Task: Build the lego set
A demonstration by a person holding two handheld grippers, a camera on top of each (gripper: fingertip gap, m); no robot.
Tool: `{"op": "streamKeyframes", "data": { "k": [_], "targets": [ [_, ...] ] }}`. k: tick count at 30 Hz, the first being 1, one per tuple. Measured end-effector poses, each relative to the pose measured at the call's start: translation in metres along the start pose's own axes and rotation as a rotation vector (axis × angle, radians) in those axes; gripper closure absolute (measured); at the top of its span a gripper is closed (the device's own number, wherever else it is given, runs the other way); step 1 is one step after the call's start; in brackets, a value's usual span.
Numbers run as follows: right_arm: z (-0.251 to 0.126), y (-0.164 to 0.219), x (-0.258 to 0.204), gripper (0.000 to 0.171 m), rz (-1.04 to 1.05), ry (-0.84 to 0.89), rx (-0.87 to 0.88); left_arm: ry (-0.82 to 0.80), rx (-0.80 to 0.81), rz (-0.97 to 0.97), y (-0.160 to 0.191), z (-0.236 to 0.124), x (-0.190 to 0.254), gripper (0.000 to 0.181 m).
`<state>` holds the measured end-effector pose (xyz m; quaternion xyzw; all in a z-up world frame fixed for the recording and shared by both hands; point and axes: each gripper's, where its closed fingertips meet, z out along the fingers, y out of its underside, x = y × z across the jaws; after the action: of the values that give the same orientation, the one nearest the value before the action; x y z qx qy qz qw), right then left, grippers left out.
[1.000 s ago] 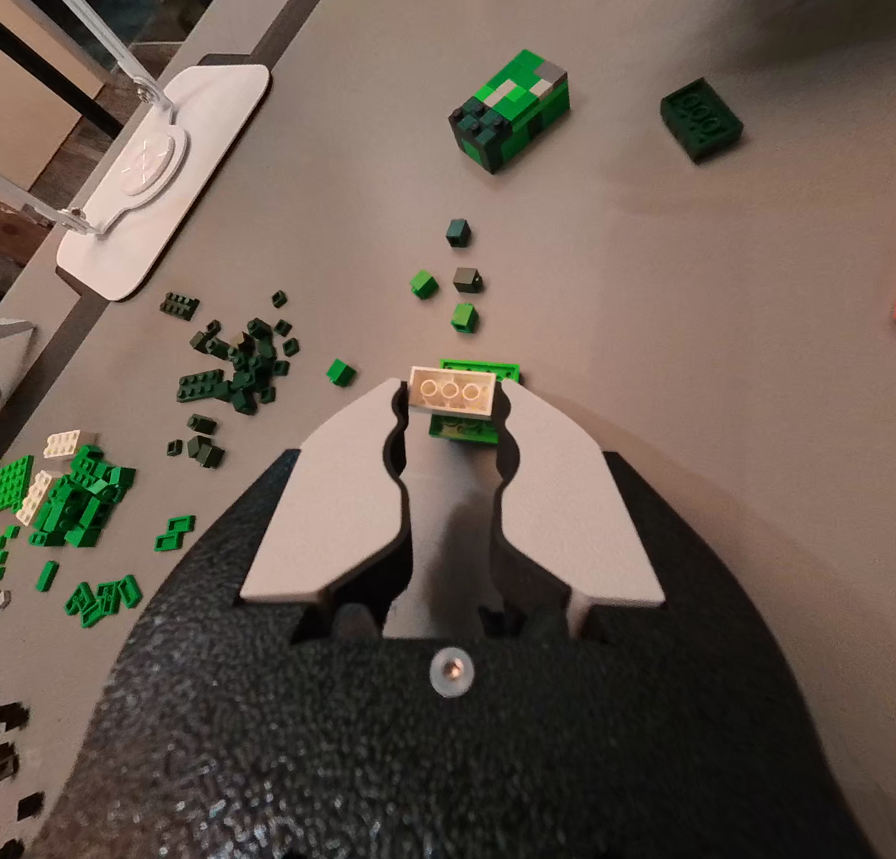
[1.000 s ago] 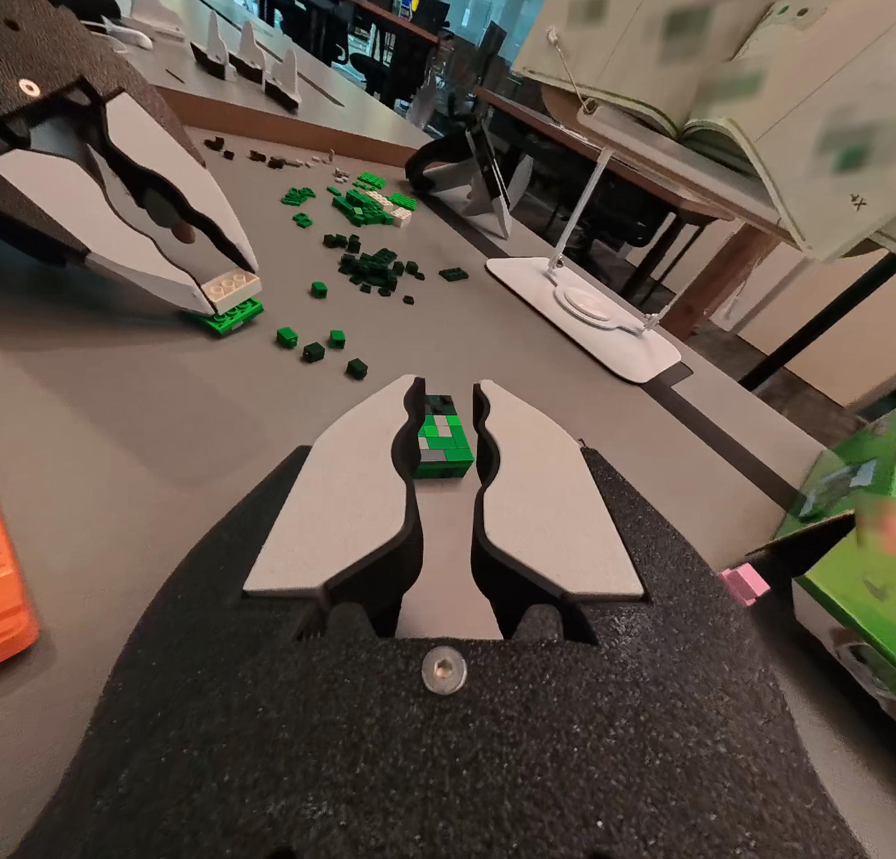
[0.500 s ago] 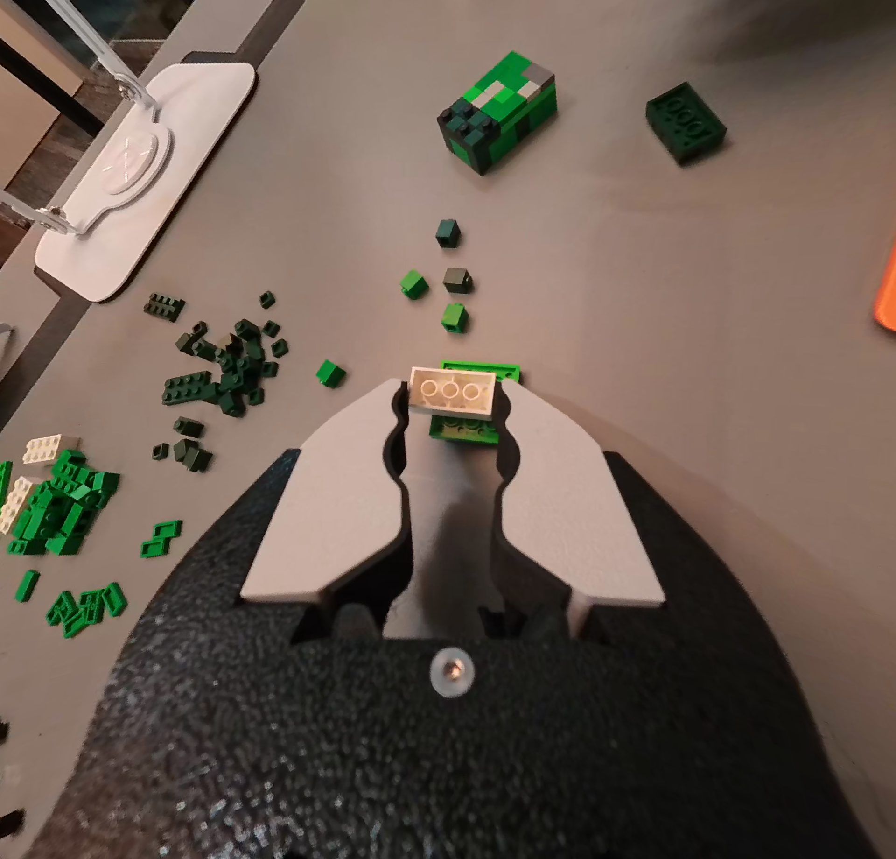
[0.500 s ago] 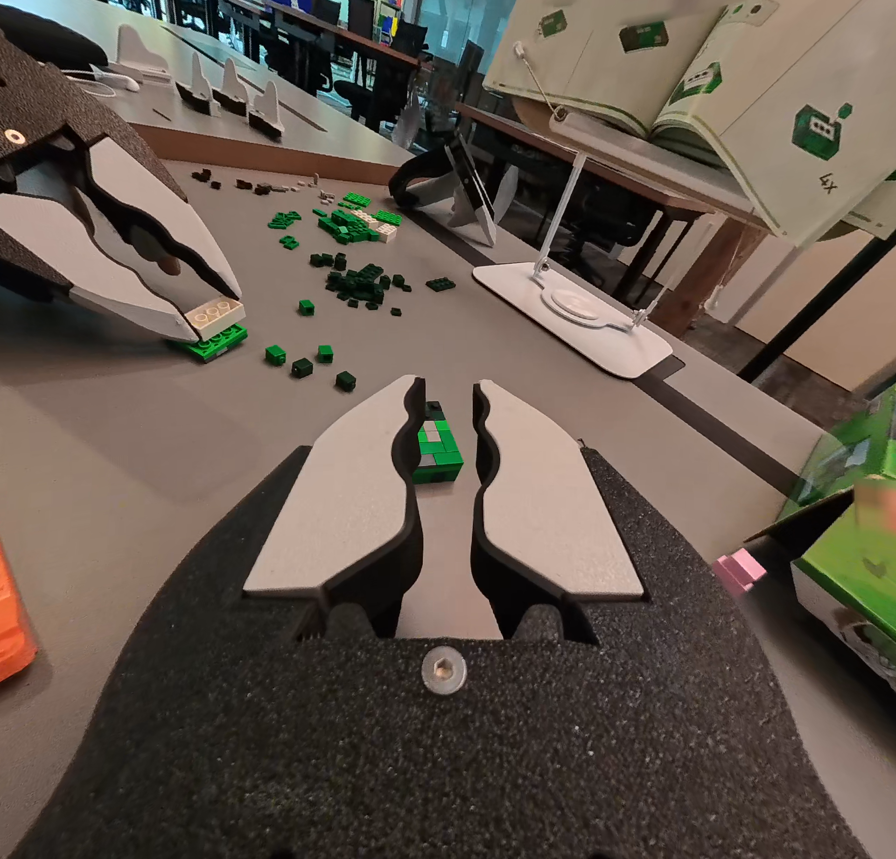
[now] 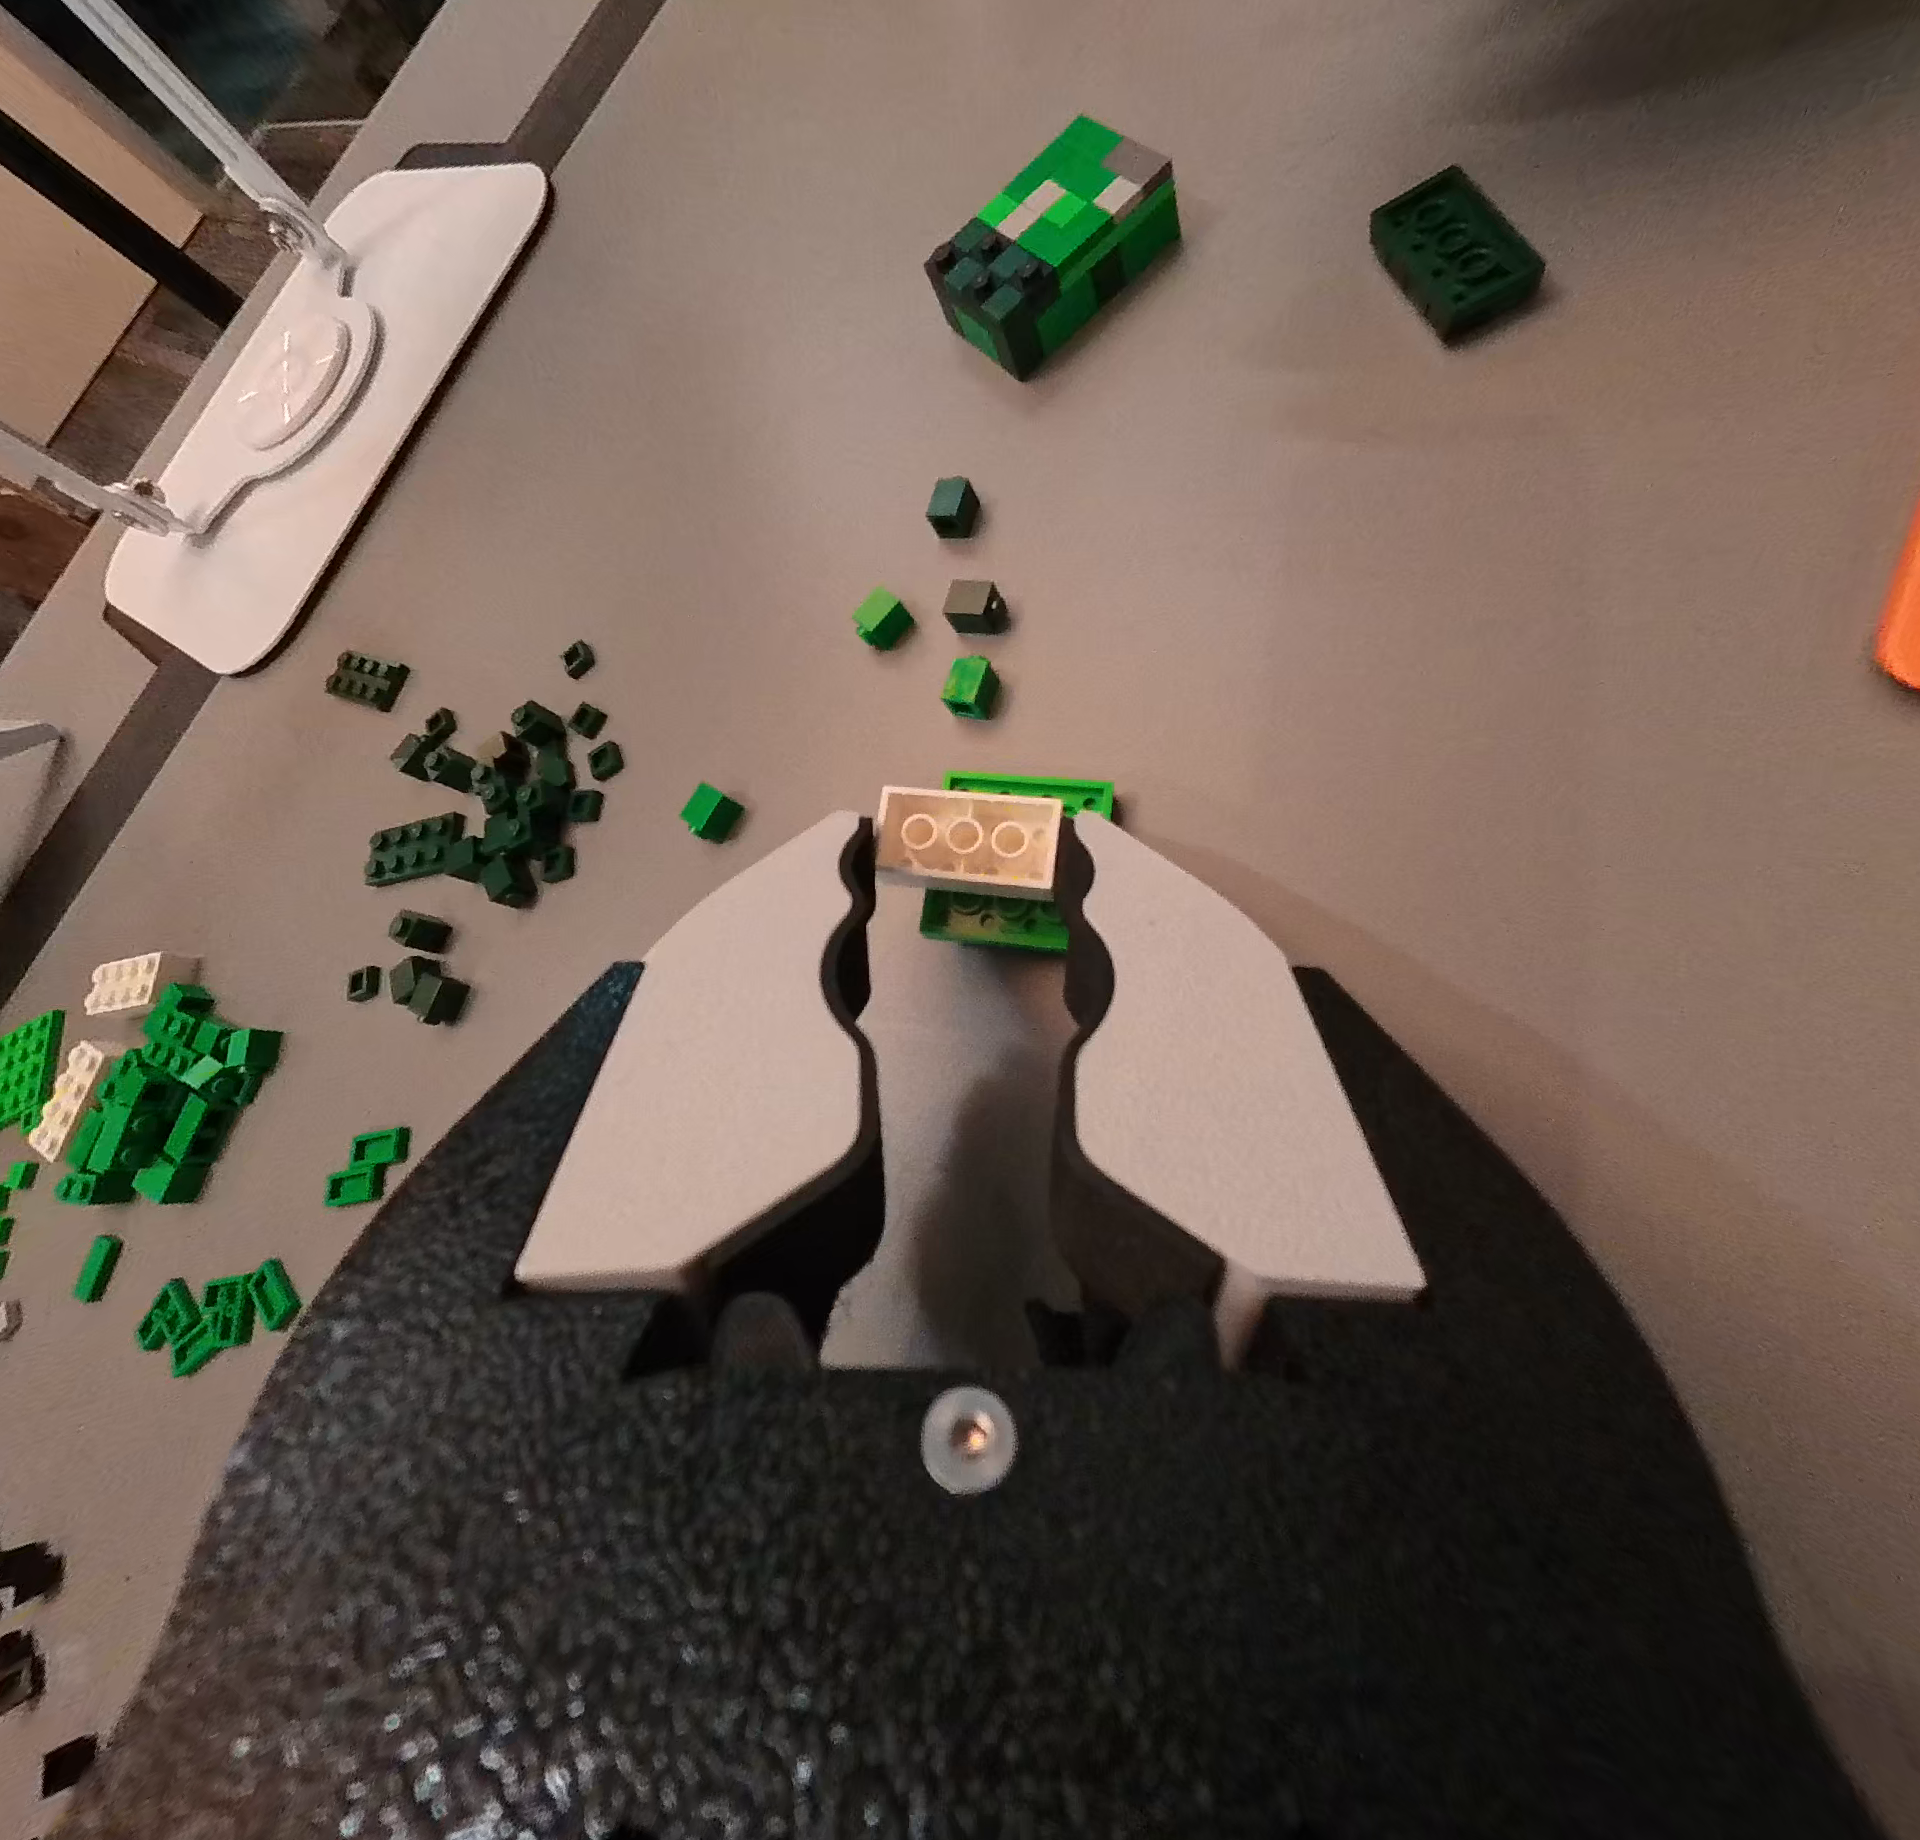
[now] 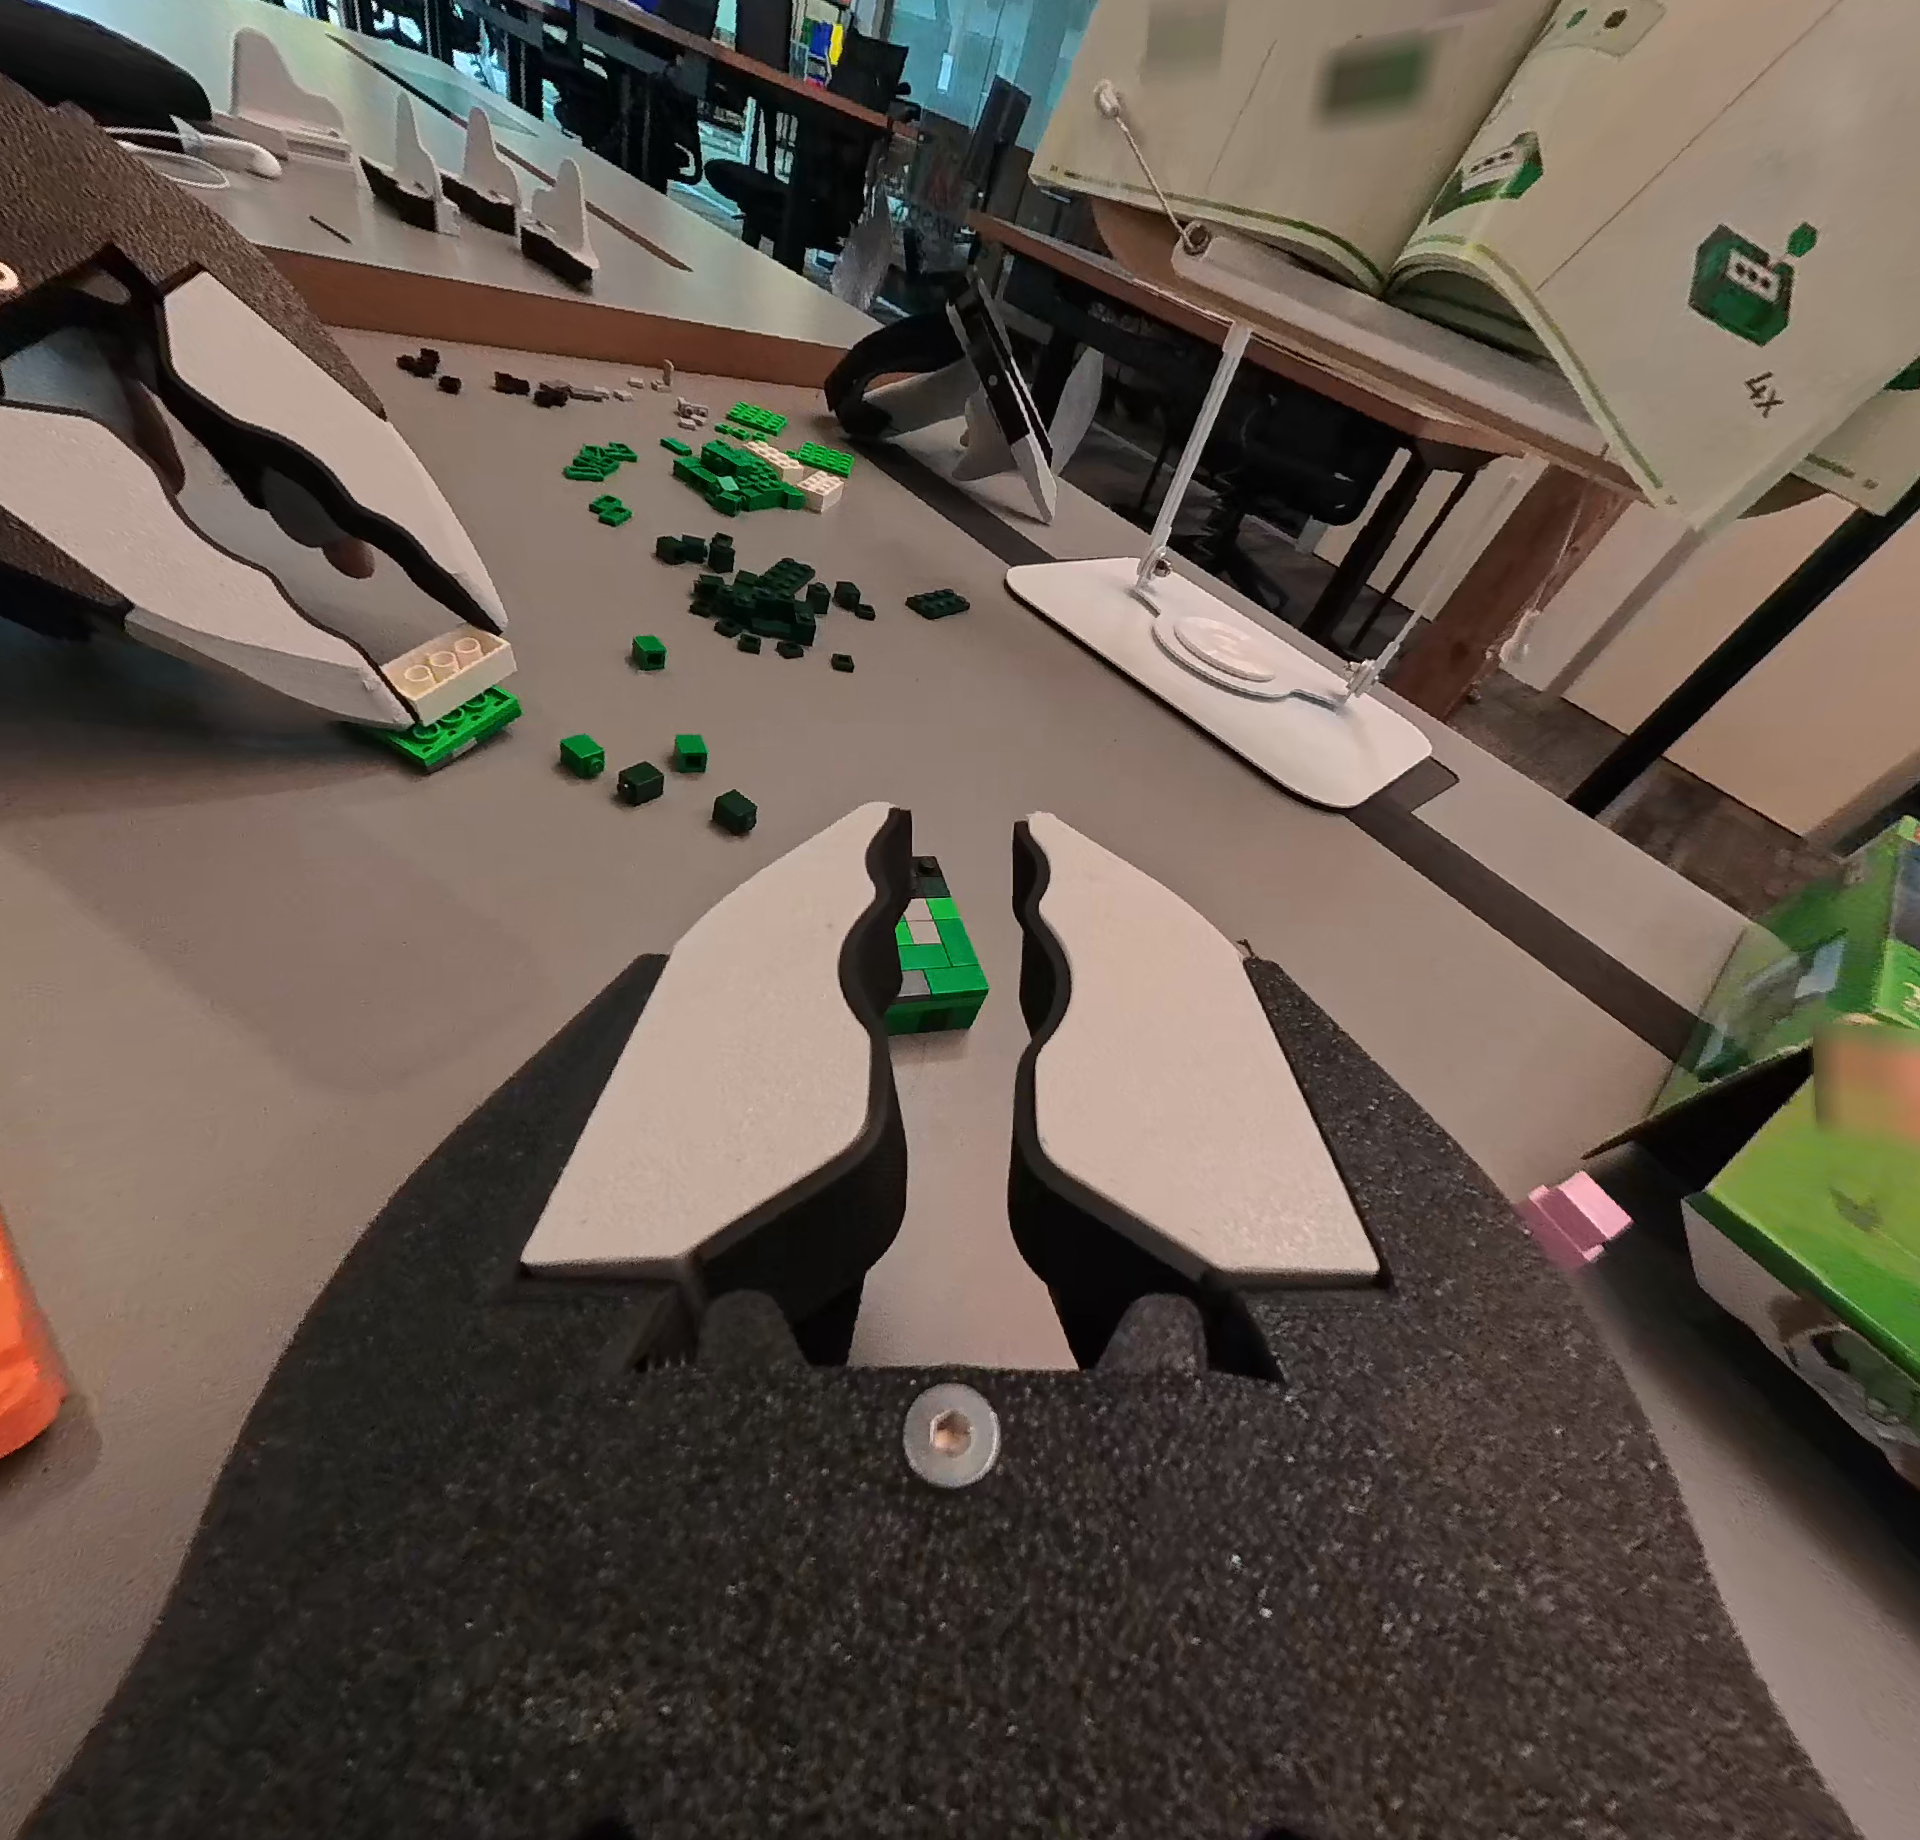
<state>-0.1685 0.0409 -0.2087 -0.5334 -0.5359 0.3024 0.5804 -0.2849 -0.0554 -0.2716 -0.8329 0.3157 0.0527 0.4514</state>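
We hold the white brick (image 5: 968, 843) in the left gripper (image 5: 971, 855), jaws closed on its short ends, hollow underside facing the camera, long axis running across the jaws. Directly beneath the tips lies the green plate (image 5: 1023, 871) on the surface (image 5: 1455, 751); whether brick and plate touch we cannot tell. Plate's long axis looks roughly parallel to the brick's, so we judge a straight press down would seat it. Right gripper (image 6: 961, 840) hangs well apart, jaws narrow and empty, the green block (image 6: 935, 969) showing on the surface through their gap. Left is nearer the plate.
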Motion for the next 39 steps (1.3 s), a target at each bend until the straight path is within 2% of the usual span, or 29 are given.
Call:
{"op": "streamKeyframes", "data": {
  "k": [39],
  "targets": [
    [0.0011, 0.0008, 0.0002, 0.153, -0.005, 0.000, -0.006, 0.029, 0.037, 0.017, -0.0023, -0.0082, 0.0003, 0.141]
  ]
}}
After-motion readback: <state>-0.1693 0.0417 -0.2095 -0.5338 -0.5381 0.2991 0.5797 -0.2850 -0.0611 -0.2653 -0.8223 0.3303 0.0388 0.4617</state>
